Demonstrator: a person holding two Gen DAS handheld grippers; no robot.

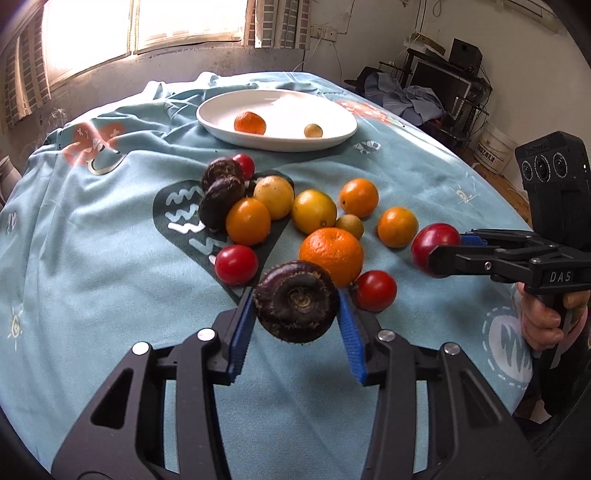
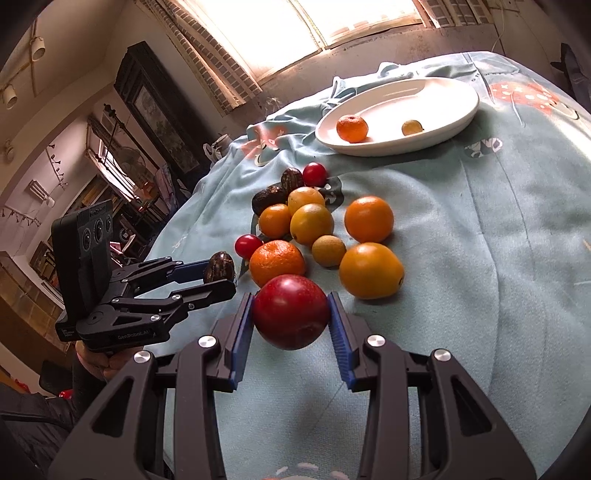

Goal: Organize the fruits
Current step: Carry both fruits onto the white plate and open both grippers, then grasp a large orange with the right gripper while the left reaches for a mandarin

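Note:
My left gripper [image 1: 297, 314] is shut on a dark brown water chestnut [image 1: 296, 301], held just above the cloth; it also shows in the right wrist view [image 2: 219, 267]. My right gripper [image 2: 290, 314] is shut on a red plum [image 2: 290, 312], which also shows in the left wrist view [image 1: 433, 249]. A pile of oranges [image 1: 331, 255], yellow fruits [image 1: 314, 211], red tomatoes [image 1: 236, 264] and two more chestnuts [image 1: 221, 201] lies on the table. A white plate [image 1: 332, 114] at the back holds a small orange [image 1: 250, 122] and a small yellow fruit [image 1: 313, 130].
The table is covered by a light blue patterned cloth [image 1: 92, 258]. A window [image 1: 147, 22] is behind the table. Black shelves with clutter [image 1: 447, 74] and a white bucket [image 1: 493, 147] stand at the right.

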